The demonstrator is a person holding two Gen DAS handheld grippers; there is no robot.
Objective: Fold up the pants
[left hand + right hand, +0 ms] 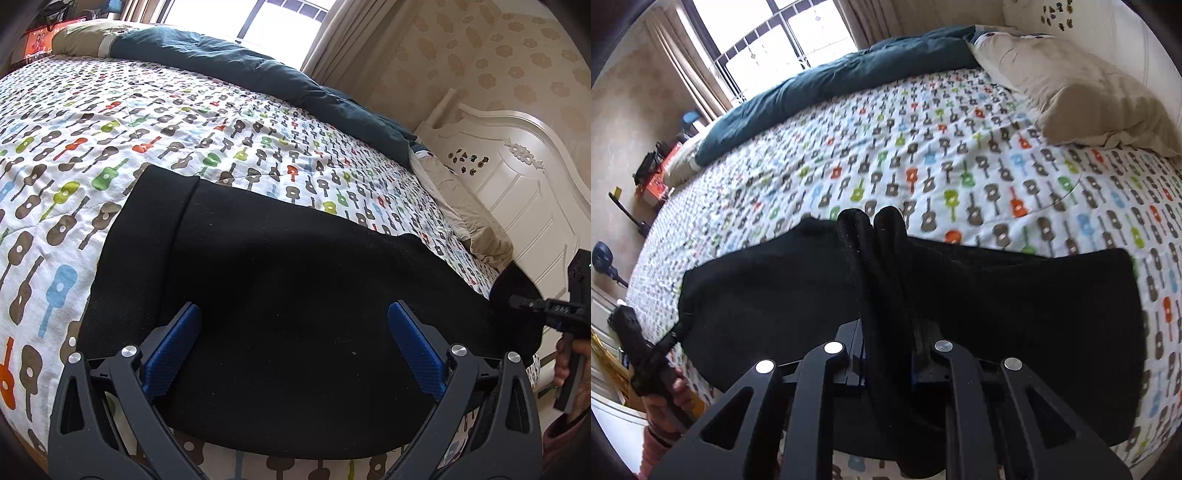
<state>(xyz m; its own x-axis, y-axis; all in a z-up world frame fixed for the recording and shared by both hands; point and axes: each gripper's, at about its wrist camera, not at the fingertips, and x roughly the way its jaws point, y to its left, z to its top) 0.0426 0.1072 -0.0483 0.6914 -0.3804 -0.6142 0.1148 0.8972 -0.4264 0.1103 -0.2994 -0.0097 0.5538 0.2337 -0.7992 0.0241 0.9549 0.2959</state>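
Note:
Black pants [295, 277] lie flat across the near side of a bed with a guitar-print sheet [110, 129]. My left gripper [294, 306] hovers over them, its blue pads [173, 347] wide apart with only the flat cloth beneath. In the right wrist view the pants [1015, 295] spread to both sides, and my right gripper [886, 332] is shut on a bunched ridge of their fabric [882, 240] that sticks up past the fingers. In the left wrist view the right gripper [517, 301] shows at the far right edge, held by a hand [565, 362], with a lump of black cloth at it.
A dark teal duvet [240, 62] is heaped along the far side of the bed under the window. A beige pillow [1089, 92] lies by the white headboard [517, 192]. An orange box [657, 184] and other clutter sit on the floor beyond the bed's foot.

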